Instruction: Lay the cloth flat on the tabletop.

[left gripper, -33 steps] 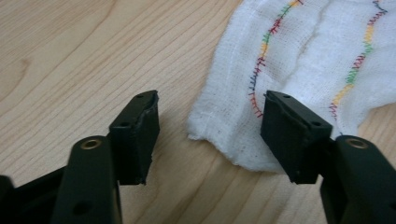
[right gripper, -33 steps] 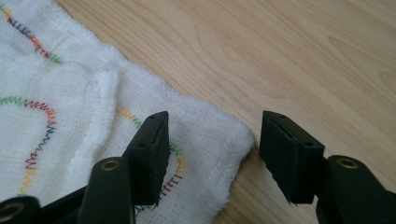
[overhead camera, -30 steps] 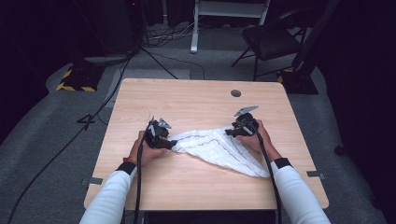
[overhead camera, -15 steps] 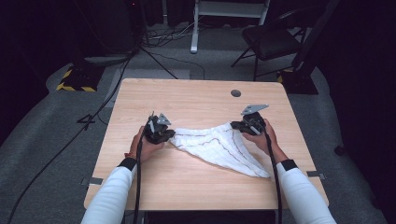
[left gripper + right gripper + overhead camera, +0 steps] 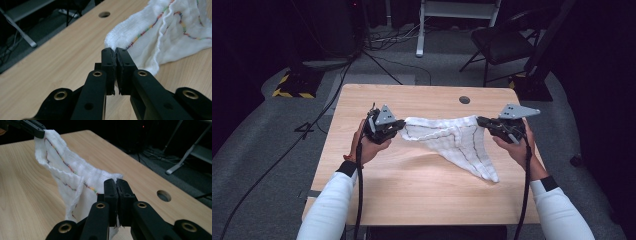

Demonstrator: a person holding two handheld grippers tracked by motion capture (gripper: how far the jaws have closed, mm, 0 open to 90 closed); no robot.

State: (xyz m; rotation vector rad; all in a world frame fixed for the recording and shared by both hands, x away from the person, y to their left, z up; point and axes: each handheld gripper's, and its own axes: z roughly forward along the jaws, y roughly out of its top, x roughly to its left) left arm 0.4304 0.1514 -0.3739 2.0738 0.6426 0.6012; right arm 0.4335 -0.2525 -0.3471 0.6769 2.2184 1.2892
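A white cloth (image 5: 452, 140) with thin multicoloured stitched lines hangs stretched between my two grippers above the wooden table (image 5: 412, 185). My left gripper (image 5: 401, 125) is shut on the cloth's left corner; in the left gripper view its pads (image 5: 109, 60) pinch the cloth (image 5: 170, 32) edge. My right gripper (image 5: 480, 120) is shut on the cloth's right corner, and in the right gripper view the cloth (image 5: 67, 177) runs from its fingertips (image 5: 111, 187) to the left gripper (image 5: 37, 131) at the top left. The cloth's lower tip rests on the table. Both sets of jaws closed on the cloth within the last second.
A round cable hole (image 5: 464, 100) sits near the table's far edge. Beyond the table stand a dark chair (image 5: 507, 45), a white frame (image 5: 452, 15) and floor cables (image 5: 332, 100). A cable trails from each gripper toward the person.
Both grippers closed on the cloth's corners and rose off the table, moving apart. The cloth went from lying bunched on the table to hanging taut between them.
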